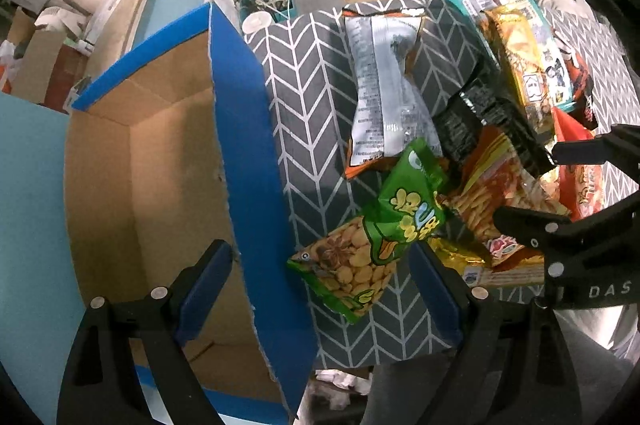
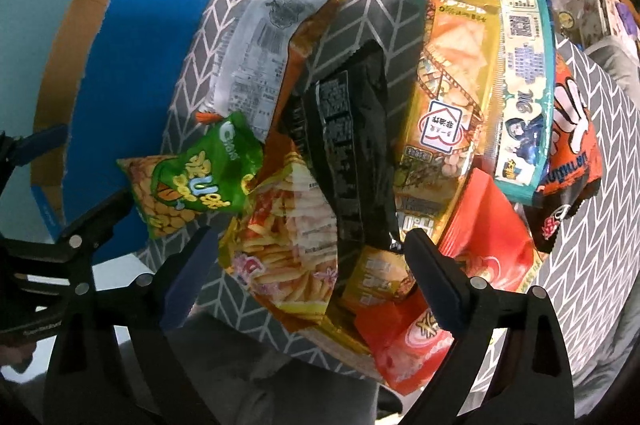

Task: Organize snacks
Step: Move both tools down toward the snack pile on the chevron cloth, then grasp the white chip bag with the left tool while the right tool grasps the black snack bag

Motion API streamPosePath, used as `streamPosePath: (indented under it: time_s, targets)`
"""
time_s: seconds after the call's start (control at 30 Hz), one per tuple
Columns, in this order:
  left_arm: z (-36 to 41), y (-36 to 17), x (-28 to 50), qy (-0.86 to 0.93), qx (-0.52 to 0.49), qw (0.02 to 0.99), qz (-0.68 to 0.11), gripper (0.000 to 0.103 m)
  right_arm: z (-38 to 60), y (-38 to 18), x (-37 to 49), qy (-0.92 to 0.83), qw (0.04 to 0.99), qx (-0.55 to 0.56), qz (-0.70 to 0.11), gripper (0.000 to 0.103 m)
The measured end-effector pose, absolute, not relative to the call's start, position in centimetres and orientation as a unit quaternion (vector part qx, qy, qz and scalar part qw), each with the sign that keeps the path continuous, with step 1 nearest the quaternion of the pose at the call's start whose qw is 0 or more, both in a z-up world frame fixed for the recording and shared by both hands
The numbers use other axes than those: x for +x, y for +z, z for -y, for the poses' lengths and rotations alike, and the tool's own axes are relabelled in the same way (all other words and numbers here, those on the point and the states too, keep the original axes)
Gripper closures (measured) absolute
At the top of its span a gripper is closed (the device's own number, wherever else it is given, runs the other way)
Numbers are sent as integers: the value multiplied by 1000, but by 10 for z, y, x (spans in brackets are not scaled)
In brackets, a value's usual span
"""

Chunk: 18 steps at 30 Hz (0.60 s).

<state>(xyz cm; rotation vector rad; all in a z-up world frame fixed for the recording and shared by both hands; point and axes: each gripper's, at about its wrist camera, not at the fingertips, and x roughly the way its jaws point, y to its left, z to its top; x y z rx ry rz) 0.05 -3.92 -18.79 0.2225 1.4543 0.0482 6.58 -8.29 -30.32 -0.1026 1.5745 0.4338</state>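
A heap of snack bags lies on a desk (image 2: pixel 372 5) covered with a grey cloth in a white chevron pattern. Just beside the desk stands an open cardboard box (image 1: pixel 172 161) with blue outer walls, its inside bare brown card.

The left gripper (image 1: pixel 316 289) points down over the edge where box and desk meet, its jaws spread wide: one finger hangs over the inside of the box, the other over the cloth. Between them, lower down, lies a green bag of beans (image 1: pixel 372 245), flat on the cloth and near the box wall; the pads do not touch it.

The right gripper (image 2: pixel 308 265) points down over the middle of the heap, its jaws standing wide with nothing pinched. Below the gap lie a yellow bag of potato sticks (image 2: pixel 288 241) and, partly on top of it, a black bag (image 2: pixel 352 129). A red bag (image 2: pixel 488 237) lies under the right-hand finger, and another small red packet (image 2: pixel 404 349) sits at the near edge of the desk.

Further back, an orange bag (image 2: pixel 264 53) lies face down showing its silver back. To the right are a long gold bag (image 2: pixel 444 85), a teal bag (image 2: pixel 524 85) and an orange-and-black bag (image 2: pixel 568 141) at the far right, overlapping one another
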Motion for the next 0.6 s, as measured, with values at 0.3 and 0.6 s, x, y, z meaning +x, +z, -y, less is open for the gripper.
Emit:
streamPosePath:
  time_s: [0.3, 0.6]
  targets:
    - [35, -197, 8, 26, 102, 732, -673, 12, 72, -318, 69, 203, 677, -55, -706, 32]
    - [36, -192, 21, 23, 86, 729, -678, 12, 91, -297, 67, 229, 681, -16, -695, 74]
